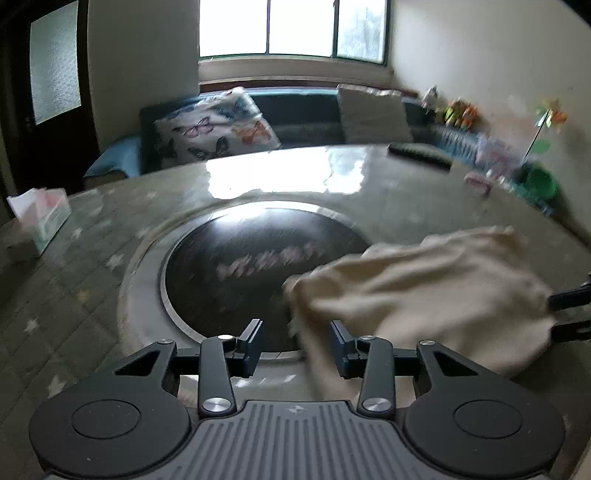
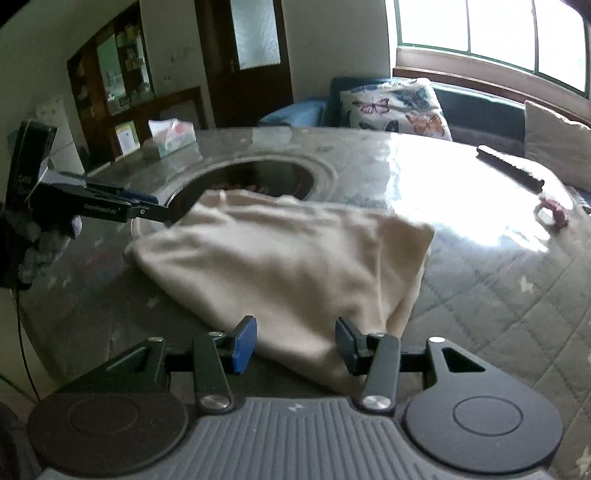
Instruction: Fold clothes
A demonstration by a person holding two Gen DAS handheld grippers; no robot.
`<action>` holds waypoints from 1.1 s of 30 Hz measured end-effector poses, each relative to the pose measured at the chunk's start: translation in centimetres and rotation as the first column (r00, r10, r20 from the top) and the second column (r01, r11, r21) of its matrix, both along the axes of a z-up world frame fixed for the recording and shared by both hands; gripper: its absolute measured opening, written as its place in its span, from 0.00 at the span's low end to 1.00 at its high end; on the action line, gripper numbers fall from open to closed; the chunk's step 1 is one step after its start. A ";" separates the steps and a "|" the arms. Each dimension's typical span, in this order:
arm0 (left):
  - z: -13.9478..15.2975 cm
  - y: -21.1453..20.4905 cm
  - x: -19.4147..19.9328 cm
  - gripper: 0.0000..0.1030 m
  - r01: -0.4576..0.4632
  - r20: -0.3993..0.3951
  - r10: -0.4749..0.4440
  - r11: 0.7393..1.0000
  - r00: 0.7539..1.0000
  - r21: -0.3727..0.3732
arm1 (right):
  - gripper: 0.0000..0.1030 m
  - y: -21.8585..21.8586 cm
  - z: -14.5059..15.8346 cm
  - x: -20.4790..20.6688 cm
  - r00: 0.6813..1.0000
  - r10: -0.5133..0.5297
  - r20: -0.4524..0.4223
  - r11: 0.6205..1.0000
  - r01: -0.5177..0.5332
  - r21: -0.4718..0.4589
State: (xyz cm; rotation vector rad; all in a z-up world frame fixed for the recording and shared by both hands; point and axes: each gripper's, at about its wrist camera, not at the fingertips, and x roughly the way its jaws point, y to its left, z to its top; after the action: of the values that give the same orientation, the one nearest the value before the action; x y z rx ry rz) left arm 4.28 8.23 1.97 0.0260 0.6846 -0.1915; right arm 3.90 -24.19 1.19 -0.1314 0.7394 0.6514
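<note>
Two claws at cream cloth (image 2: 280, 258), which lies bunched on bench (image 2: 498, 295) beside dark inset (image 1: 258, 273). Left claw (image 1: 296, 345) parted, empty, beside cloth edge. Right claw (image 2: 295, 345) parted, straddling near cloth edge, apparently positioned for pinch.

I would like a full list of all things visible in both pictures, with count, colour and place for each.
cloth: one, cream, lying bunched on the table between both tools
table: one, round, grey quilted cover under clear sheet
centre disc: one, dark, sunk in the table middle
tissue box: one, white and green, left table edge
remote control: one, black, far side of the table
pink object: one, small, too blurred to name, right side
butterfly cushion: one, white with coloured butterflies, on the sofa
sofa: one, dark, under the window
window: one, bright, back wall
left tool: one, black, open
right tool: one, black, open above the cloth edge
</note>
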 end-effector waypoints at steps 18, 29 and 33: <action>-2.1 -0.7 3.7 0.22 0.015 -0.044 -0.014 1.000 0.999 0.022 | 0.46 -0.4 -1.4 8.1 0.980 -0.200 -0.019 0.975 0.201 0.097; -2.1 -1.2 6.1 0.21 0.055 -0.053 -0.052 0.997 0.997 0.053 | 0.45 1.3 -0.2 9.5 0.988 -0.153 0.016 0.982 0.151 0.117; -2.4 -0.3 7.3 0.22 0.024 -0.058 -0.021 0.999 0.998 0.042 | 0.41 0.6 -1.4 10.9 0.978 -0.204 -0.034 0.971 0.206 0.124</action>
State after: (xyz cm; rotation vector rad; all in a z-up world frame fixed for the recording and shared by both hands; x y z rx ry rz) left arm 11.56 7.92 -0.38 0.0694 0.7464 -0.2000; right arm 14.78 -23.60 -0.18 0.0684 0.7189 0.5010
